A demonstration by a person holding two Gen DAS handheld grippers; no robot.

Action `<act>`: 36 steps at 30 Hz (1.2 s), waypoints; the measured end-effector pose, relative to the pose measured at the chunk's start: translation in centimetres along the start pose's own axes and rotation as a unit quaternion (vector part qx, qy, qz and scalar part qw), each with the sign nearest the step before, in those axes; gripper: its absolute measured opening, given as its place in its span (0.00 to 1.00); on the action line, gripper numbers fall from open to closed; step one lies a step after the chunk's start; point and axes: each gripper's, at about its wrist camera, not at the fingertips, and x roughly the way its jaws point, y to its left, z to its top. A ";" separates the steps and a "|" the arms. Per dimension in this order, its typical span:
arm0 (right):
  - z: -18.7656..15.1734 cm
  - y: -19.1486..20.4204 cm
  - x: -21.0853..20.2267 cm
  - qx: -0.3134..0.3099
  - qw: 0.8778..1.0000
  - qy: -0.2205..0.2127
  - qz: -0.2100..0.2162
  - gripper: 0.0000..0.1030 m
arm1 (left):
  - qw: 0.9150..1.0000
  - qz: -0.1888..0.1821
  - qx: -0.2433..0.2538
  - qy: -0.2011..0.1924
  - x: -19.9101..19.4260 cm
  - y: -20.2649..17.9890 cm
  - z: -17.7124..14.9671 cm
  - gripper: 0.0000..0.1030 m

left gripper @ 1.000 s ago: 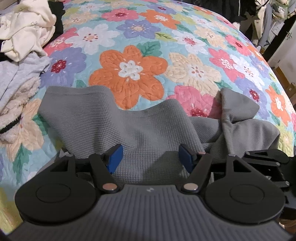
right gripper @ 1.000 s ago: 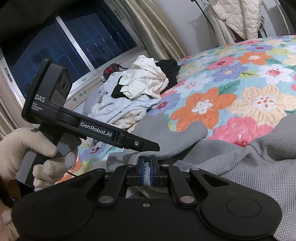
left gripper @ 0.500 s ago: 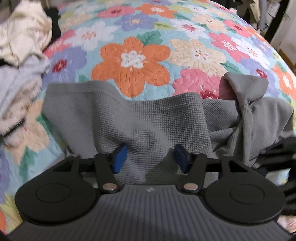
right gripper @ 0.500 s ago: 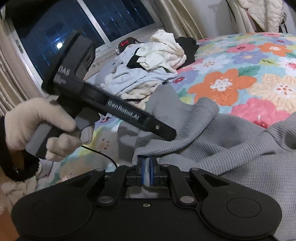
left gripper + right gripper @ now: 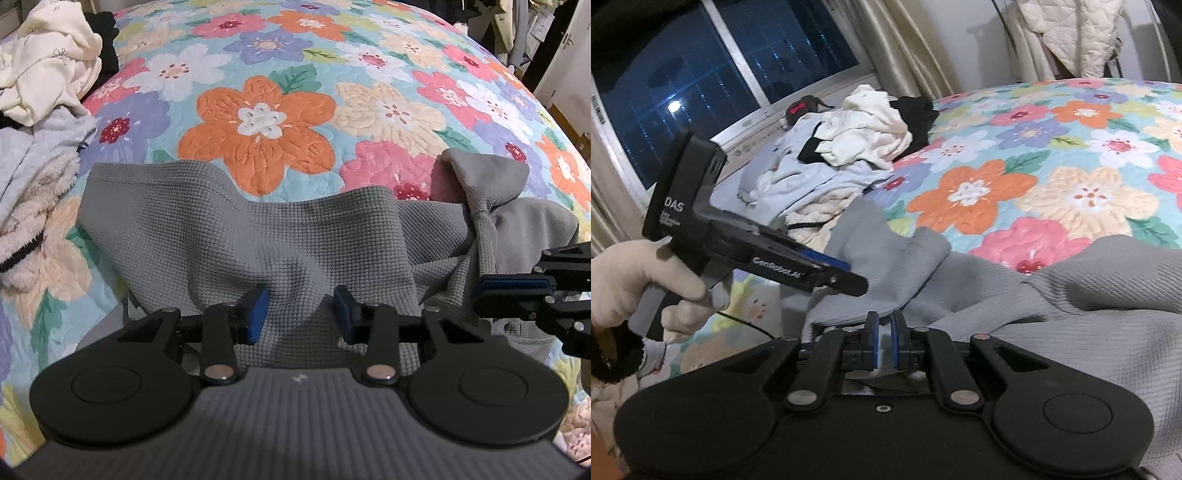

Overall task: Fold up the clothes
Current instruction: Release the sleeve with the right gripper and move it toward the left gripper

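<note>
Grey waffle garment [image 5: 236, 236]: spread rumpled across the lower middle of the left wrist view, lying on the floral quilt [image 5: 266, 110]; one end twists up into a bunched flap at the right [image 5: 491, 184].
Left gripper [image 5: 300, 314]: blue pads spread moderately apart over a raised ridge of the grey fabric, which lies between them; nothing pinched. In the right wrist view it shows at centre left [image 5: 846, 275], held in a pale gloved hand [image 5: 646, 280].
Right gripper [image 5: 884, 343]: pads drawn narrow with a slim gap showing; whether cloth is caught in it I cannot tell. Its tip enters at the right edge of the left view [image 5: 513, 286], against the garment.
Clothes pile [image 5: 849, 147]: cream, black and pale blue pieces heaped upper centre, by the window [image 5: 701, 92].
</note>
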 end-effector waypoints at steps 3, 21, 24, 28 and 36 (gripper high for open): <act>0.0 -0.3 -0.1 0.005 1.000 -0.003 -0.002 0.12 | 1.000 0.000 -0.002 0.001 0.1 0.0 0.0 0.37; 0.0 -0.7 -1.1 0.016 0.999 -0.014 -0.026 0.39 | 0.996 0.080 0.004 -0.044 -3.6 2.2 0.8 0.37; 0.4 0.2 -1.0 -0.006 0.999 -0.009 -0.039 0.45 | 0.996 0.076 -0.025 -0.034 -3.5 3.7 0.5 0.39; 1.2 1.1 -0.3 -0.018 0.999 -0.001 -0.045 0.55 | 0.997 0.045 -0.050 -0.028 -3.4 4.4 0.0 0.40; 2.9 -0.3 6.0 0.081 0.996 0.044 0.001 0.57 | 0.998 0.017 -0.046 -0.041 -3.9 4.1 0.0 0.42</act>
